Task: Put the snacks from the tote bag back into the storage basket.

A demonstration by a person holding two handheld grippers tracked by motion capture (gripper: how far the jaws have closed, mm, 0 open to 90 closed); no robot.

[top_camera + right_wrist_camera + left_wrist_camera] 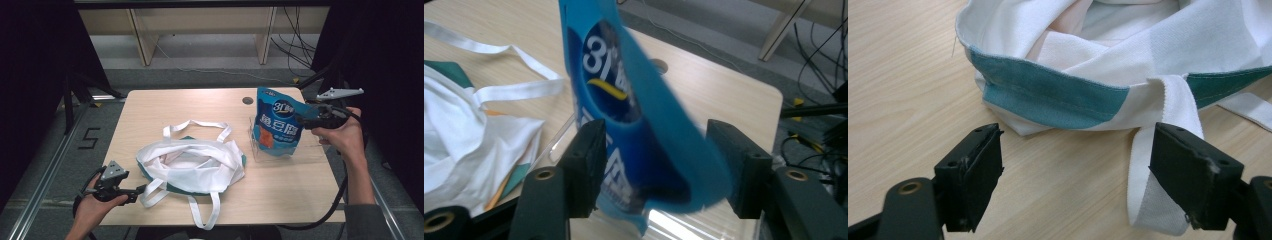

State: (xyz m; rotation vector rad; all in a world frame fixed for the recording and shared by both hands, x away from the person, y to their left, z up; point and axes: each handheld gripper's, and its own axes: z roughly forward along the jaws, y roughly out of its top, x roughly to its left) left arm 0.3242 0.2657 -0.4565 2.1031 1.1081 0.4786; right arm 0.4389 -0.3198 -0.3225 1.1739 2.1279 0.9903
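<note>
- Wooden table [280,190], dark surroundings; clear tray [310,152] barely readable.
- Blue snack pouch [276,124] upright in the tray, blurred between right gripper [651,160] jaws, spread wide, not pinching.
- Left gripper [1075,175] gaping; strap [1160,175] partly hidden; white tote bag [192,165] beside.

Bare table [295,192] lies open along the near right and across the far edge. The slumped white tote bag [192,165] and its straps sprawl over the middle, and the upright blue pouch [277,125] in its clear tray [310,152] blocks the right side.
</note>
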